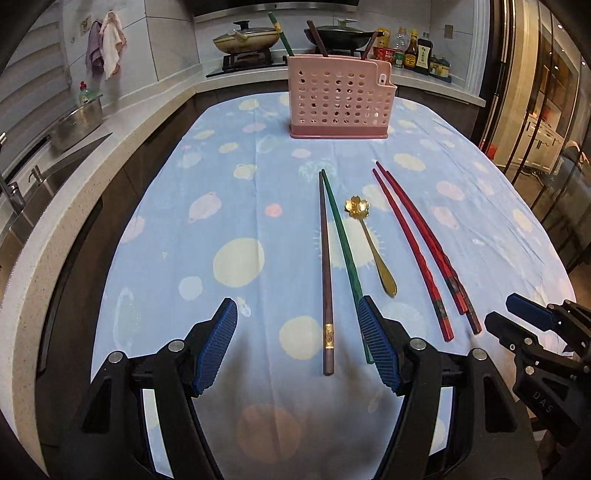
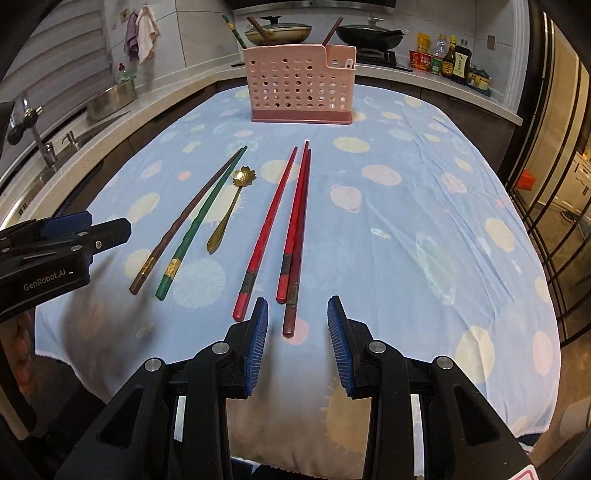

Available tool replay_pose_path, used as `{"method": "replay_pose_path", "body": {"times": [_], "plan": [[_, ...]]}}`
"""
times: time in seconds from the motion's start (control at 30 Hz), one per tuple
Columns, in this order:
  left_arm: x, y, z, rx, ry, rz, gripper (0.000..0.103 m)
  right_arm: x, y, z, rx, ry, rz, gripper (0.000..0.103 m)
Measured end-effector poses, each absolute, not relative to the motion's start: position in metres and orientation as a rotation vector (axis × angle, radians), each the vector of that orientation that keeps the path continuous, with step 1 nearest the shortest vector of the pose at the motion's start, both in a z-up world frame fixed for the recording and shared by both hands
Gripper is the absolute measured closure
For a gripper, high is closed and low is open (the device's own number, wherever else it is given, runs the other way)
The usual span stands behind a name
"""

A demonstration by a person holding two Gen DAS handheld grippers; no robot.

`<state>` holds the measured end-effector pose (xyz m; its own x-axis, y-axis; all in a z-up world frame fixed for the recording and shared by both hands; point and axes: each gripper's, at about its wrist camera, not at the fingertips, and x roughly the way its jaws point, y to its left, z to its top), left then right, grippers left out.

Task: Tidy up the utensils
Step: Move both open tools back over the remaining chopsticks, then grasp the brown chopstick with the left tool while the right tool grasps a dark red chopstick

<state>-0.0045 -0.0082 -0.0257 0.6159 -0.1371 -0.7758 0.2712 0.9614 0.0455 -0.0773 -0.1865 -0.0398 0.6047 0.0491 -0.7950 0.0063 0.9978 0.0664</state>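
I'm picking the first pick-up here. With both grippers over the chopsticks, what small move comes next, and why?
Probably lower the left gripper onto the brown chopstick: its open jaws already straddle that chopstick's near end, which lies flat on the tablecloth, and the pink holder still has room.

A kitchen. The tabletop (image 1: 229, 177), under a blue spotted cloth, has a pale counter (image 1: 122, 122) curving behind and left of it, with a sink (image 1: 55, 173), stove pans (image 1: 245, 37), sauce bottles (image 1: 417, 51) and grey tiled walls (image 1: 166, 33).
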Motion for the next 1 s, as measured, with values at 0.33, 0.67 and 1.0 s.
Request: {"method": "replay_pose_path", "body": {"times": [0.33,0.67,1.0], "plan": [[-0.004,-0.006,-0.047,0.19,0.916,-0.223,0.042,-0.071,-0.187,-0.055,0.075,0.954,0.007,0.07],[-0.003,-0.009,-0.062,0.207,0.947,-0.227,0.046,-0.068,-0.191,-0.062,0.081,0.97,-0.006,0.075],[-0.002,-0.008,-0.071,0.207,0.964,-0.231,0.049,-0.066,-0.197,-0.064,0.092,0.966,-0.02,0.081]]}}
